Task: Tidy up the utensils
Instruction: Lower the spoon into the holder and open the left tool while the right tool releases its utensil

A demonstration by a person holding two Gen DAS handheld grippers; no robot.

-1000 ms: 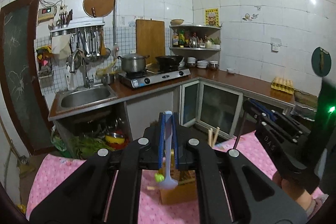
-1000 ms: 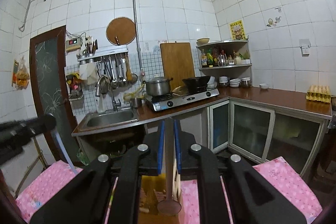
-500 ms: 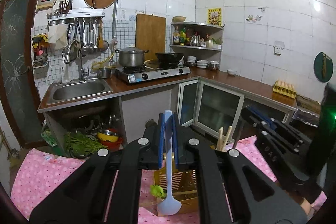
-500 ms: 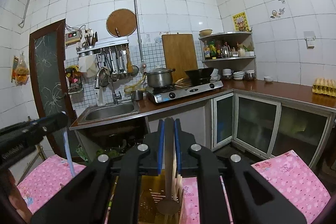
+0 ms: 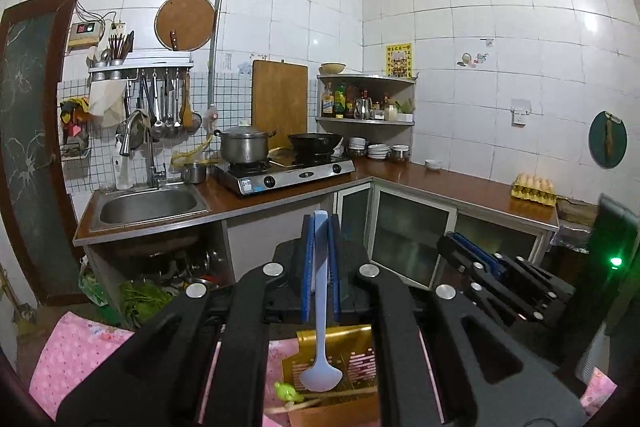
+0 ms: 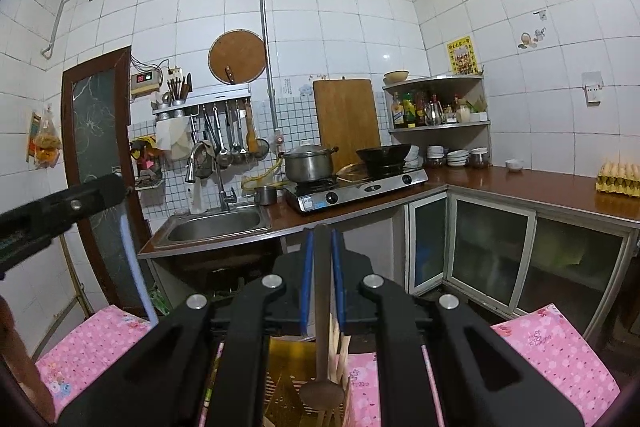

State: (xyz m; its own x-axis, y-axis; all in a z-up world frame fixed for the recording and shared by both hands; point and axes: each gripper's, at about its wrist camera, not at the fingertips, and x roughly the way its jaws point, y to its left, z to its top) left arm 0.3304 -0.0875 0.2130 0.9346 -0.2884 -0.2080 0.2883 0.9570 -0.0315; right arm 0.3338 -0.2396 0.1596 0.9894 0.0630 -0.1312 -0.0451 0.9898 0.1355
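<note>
Two utensils in hand: neither has been put away yet; both are carried bowl-down above the yellow slotted holder.
Left gripper (image 5: 320,263): clamped shut on the handle of a pale blue spoon (image 5: 320,375), whose bowl hangs just over the front of the holder (image 5: 352,359).
Right gripper (image 6: 320,275): closed tight on the stem of a brown wooden spoon (image 6: 321,393), its bowl hanging over the holder's opening.
Done so far: wooden chopsticks (image 6: 335,347) are already stood upright in the holder.
Left to do: both spoons are judged to need lowering in and releasing; a green-tipped stick (image 5: 288,393) lies across the holder's front and seems unsorted.
Holder contents: chopsticks are seen; anything deeper is hidden by the grippers.
Holder's place: set on the pink floral cloth (image 6: 560,351).
</note>
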